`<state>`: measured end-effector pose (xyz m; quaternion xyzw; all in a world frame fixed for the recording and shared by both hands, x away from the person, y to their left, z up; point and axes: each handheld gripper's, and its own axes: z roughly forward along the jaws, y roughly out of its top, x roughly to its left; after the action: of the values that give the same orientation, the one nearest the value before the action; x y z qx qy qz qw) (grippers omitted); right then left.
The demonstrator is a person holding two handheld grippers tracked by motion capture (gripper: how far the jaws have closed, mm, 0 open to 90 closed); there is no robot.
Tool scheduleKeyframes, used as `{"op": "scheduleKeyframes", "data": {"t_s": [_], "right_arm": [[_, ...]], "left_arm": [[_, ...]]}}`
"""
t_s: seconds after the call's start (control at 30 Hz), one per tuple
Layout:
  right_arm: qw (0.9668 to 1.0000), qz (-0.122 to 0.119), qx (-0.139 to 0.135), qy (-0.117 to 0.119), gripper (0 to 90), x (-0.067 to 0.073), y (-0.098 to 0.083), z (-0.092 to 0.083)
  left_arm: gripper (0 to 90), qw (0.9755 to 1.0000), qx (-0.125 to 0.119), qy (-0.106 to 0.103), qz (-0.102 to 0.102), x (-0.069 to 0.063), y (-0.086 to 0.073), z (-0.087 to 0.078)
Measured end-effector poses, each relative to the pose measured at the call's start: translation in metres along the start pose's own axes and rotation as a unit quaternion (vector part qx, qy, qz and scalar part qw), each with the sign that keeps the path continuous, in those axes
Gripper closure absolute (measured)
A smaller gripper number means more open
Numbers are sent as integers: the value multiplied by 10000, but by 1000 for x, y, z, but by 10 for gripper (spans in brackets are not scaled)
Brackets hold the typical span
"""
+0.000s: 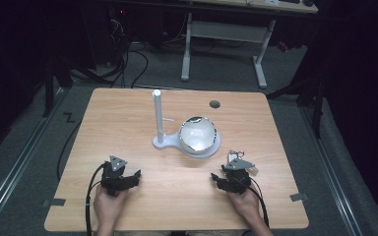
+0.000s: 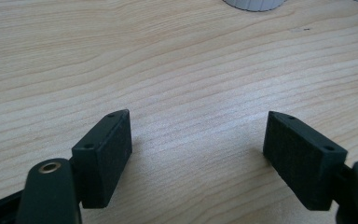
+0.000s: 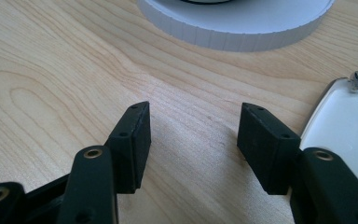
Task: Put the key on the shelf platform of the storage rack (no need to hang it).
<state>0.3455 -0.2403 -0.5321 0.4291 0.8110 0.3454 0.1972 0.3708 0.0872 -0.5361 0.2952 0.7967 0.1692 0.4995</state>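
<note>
The white key fob lies flat on the counter just beside the right hand-held gripper — off its right jaw, ring end pointing away toward the white stand. Both hand-held grippers are released, and the left sits well apart.

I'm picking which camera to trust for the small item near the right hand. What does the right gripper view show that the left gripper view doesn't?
Right gripper view: a white tag with a metal ring lies on the table just beside the right gripper, outside its open jaws, and the white stand's round base is close ahead.
Left gripper view: the left gripper, jaws open, with a sliver of that base at the top edge.
Both: bare wooden table between open jaws, nothing held.
</note>
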Motion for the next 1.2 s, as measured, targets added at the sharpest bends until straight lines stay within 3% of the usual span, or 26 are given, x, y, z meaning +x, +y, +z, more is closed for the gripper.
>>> {"op": "scheduleKeyframes", "data": {"t_s": [1.2], "right_arm": [[10000,26,15,-11,410,3,0,0]], "left_arm": [[240,10000,2,-11,22,0,0,0]]}}
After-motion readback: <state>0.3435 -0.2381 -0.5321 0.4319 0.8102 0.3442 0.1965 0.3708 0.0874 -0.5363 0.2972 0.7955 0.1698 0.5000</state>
